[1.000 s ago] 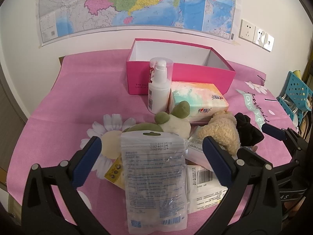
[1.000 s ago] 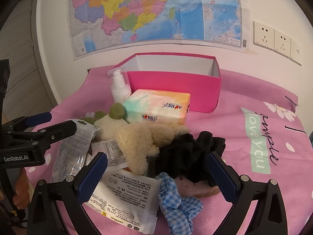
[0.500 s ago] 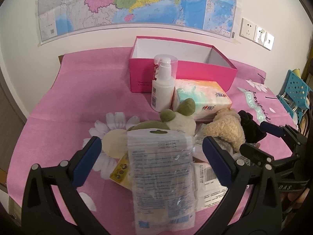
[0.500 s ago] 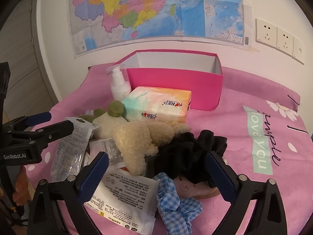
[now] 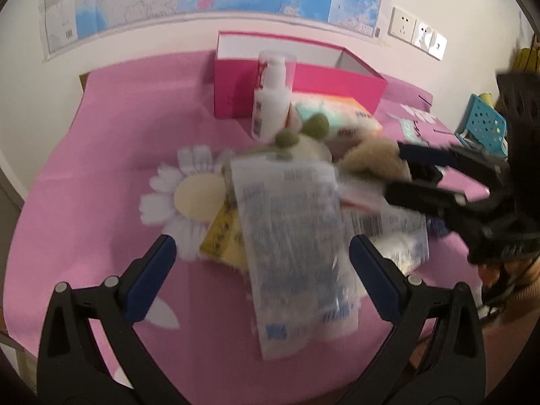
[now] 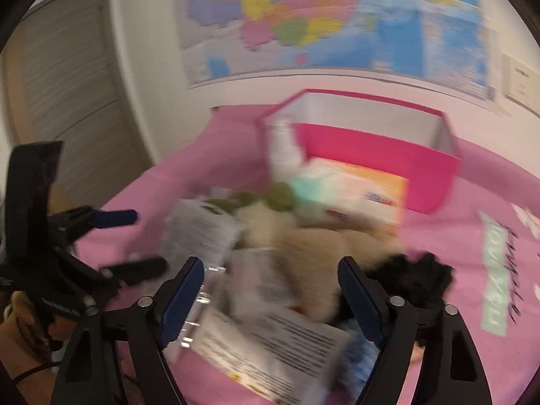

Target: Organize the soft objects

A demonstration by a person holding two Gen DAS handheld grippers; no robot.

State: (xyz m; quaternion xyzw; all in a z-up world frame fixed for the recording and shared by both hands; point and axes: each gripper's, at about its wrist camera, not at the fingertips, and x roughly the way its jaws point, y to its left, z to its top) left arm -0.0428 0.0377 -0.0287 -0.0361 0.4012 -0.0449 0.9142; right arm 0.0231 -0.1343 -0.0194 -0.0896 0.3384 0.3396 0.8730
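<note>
Left gripper (image 5: 260, 263) hangs over the clear packet (image 5: 290, 236), jaws spread wide. Right gripper (image 6: 271, 290) above the plush toy (image 6: 314, 246), jaws spread too.

A tan fuzzy plush toy (image 6: 314, 253) lies in the middle of the heap. Just beside it lies a cream plush with olive-green ears (image 5: 303, 138), partly under a clear printed plastic pouch (image 5: 293, 246) that lies flat. A black fabric scrunchie (image 6: 418, 276) rests to the right of the tan plush. A pastel soft tissue pack (image 6: 351, 195) lies just before the open magenta cardboard box (image 6: 371, 148).
</note>
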